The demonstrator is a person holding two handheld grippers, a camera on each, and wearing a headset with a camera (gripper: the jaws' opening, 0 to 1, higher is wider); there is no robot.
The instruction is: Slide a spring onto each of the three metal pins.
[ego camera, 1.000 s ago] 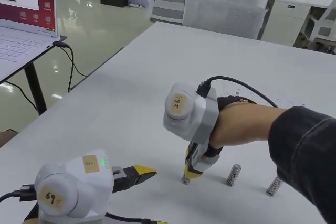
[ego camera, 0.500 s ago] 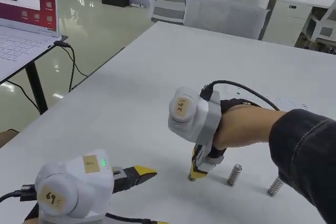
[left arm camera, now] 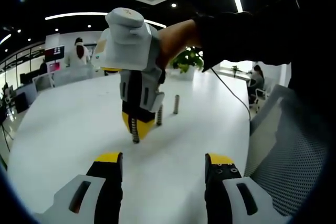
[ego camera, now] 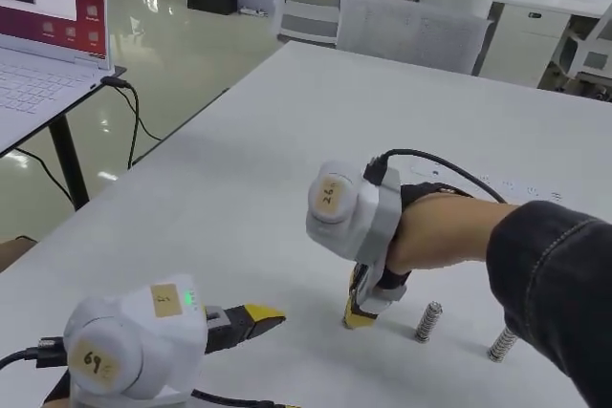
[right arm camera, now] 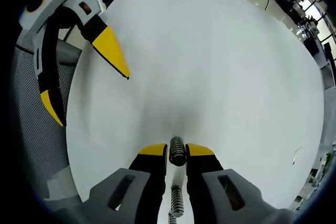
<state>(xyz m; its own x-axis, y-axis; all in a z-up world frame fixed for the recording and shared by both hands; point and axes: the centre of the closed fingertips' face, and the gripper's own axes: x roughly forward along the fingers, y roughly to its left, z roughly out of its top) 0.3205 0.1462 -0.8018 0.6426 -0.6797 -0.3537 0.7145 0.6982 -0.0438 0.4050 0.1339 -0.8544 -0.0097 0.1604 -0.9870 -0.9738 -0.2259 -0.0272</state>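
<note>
White table top [ego camera: 220, 188] takes up most of what I see from the head view, with an open laptop [ego camera: 38, 83] off to its left. My right gripper [ego camera: 359, 317] points straight down at the table, a hand wrapped around its body. Its yellow-tipped jaws are clamped on a spring [right arm camera: 177, 148], which stands upright with its lower end at the surface. Whether a pin runs inside it I cannot tell. My left gripper [left arm camera: 164, 159] sits low by the near edge, well apart from the right one, its jaws spread wide with nothing between them. Just right of the held spring, a second spring [ego camera: 427, 321] and a third spring [ego camera: 501, 342] stand on the table, each slightly tilted.
</note>
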